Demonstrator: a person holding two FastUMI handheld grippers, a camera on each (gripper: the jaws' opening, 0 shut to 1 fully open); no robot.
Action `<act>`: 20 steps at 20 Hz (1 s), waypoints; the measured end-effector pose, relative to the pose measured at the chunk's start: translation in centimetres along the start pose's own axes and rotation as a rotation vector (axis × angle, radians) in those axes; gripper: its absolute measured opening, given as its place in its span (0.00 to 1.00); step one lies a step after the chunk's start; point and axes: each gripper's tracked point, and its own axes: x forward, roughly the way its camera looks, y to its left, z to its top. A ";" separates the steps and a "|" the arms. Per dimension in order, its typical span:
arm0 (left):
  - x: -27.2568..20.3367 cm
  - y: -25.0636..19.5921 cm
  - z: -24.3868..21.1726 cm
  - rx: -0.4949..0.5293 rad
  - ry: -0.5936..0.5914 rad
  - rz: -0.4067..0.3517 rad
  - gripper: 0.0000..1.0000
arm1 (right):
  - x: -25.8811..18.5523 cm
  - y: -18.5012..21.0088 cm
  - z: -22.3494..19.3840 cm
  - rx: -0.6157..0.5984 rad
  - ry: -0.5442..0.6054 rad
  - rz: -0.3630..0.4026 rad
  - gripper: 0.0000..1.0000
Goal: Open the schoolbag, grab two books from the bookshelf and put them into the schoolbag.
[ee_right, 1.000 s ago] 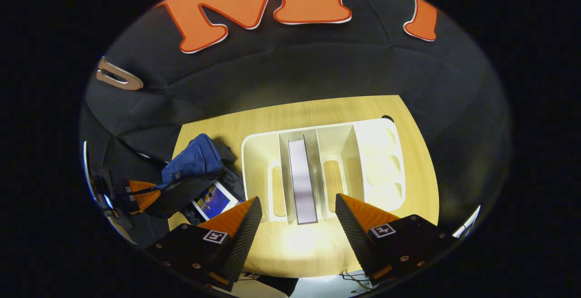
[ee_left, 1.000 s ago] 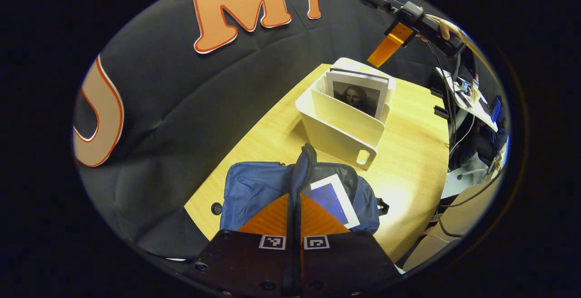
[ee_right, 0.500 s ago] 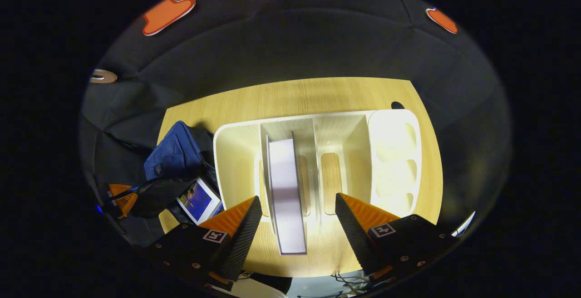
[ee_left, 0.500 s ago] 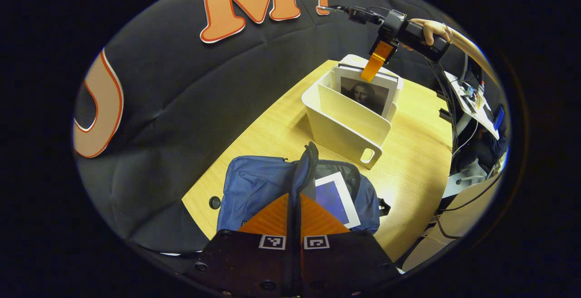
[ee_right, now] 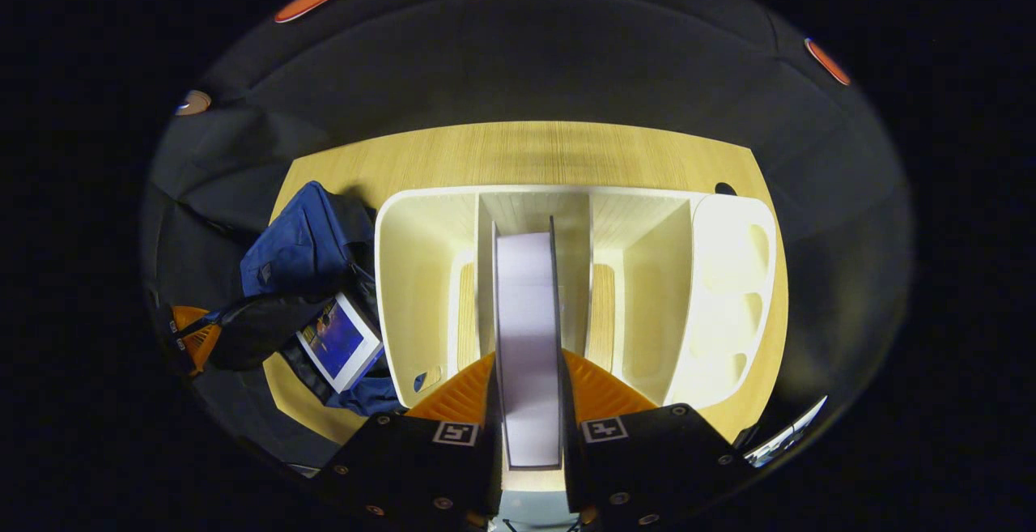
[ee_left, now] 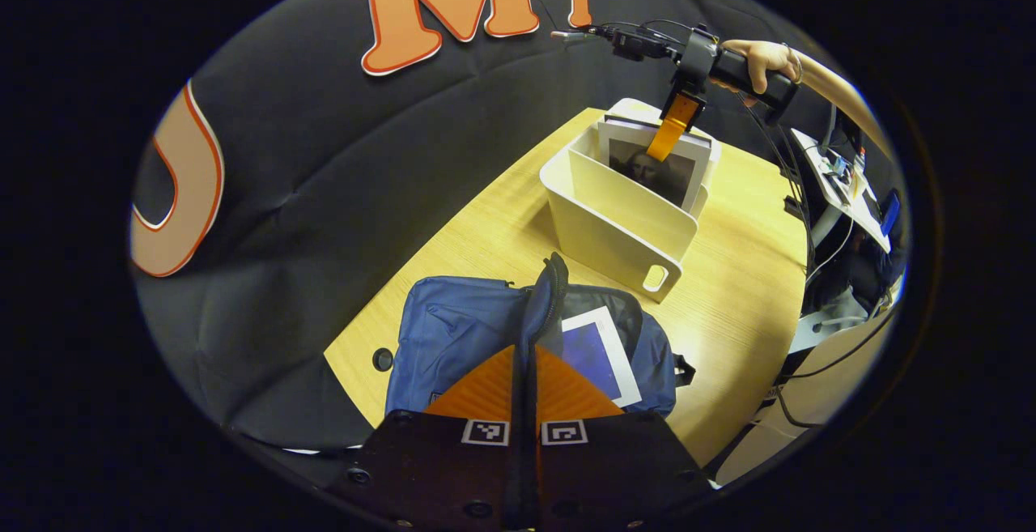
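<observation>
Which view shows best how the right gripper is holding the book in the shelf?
The right gripper view: the right gripper has both fingers pressed on the book, seen edge-on from above in the shelf. The left gripper view shows the book's cover, with one orange finger across it from farther off.

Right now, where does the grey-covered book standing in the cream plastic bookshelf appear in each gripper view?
Left gripper view: the grey-covered book stands upper right of centre, the right gripper at its top edge.
Right gripper view: it runs down the centre, edge-on, between that gripper's orange fingers.
Shared landmark: the cream plastic bookshelf, beside the blue schoolbag that the left gripper holds open.
</observation>
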 end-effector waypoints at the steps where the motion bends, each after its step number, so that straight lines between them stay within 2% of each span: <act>1: -0.1 0.1 0.0 -0.001 -0.001 0.003 0.00 | -0.1 -0.1 0.1 0.004 -0.007 -0.005 0.31; 2: -0.1 0.2 0.0 -0.002 -0.003 0.006 0.00 | -0.4 -0.1 0.3 0.013 -0.019 -0.008 0.32; 3: -0.2 0.2 0.0 -0.004 -0.003 0.008 0.00 | -0.7 0.0 0.4 0.026 -0.035 -0.004 0.22; 4: -0.2 0.2 0.0 -0.003 -0.004 0.008 0.00 | -1.5 0.0 0.6 0.042 -0.054 0.006 0.31; 8: -0.5 0.1 0.2 0.005 -0.010 0.001 0.00 | -6.3 -0.8 1.6 0.031 -0.172 -0.005 0.31; 12: -0.7 0.3 0.3 0.021 -0.016 -0.003 0.00 | -11.8 -0.6 2.1 0.076 -0.291 0.030 0.30; 18: -1.0 1.1 0.3 0.044 -0.028 0.009 0.00 | -18.9 -0.7 0.4 0.149 -0.451 0.055 0.30; 20: -1.2 1.4 0.4 0.050 -0.036 0.013 0.00 | -21.1 -0.1 -0.6 0.183 -0.494 0.091 0.30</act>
